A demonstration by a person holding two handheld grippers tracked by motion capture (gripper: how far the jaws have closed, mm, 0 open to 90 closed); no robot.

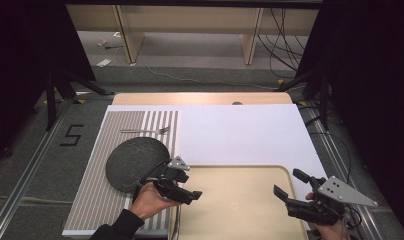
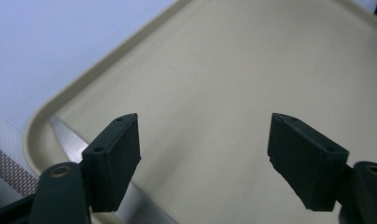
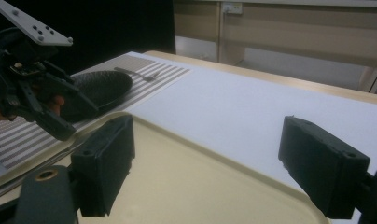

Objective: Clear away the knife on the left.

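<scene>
A beige tray (image 1: 240,205) lies at the near edge of the table. My left gripper (image 1: 190,186) hovers over the tray's left end, open, with nothing between its fingers. In the left gripper view its jaws (image 2: 204,119) stand wide over the bare tray (image 2: 233,70), and a silver knife blade (image 2: 67,135) lies in the tray's corner, under the left jaw. My right gripper (image 1: 287,182) is open over the tray's right end and points left across it. In the right gripper view (image 3: 207,121) it holds nothing.
A dark round plate (image 1: 135,162) sits on a striped placemat (image 1: 97,200) left of the tray, with a fork (image 1: 146,131) beyond it. A white sheet (image 1: 240,135) covers the table behind the tray. Tripod legs and cables stand on the floor around the table.
</scene>
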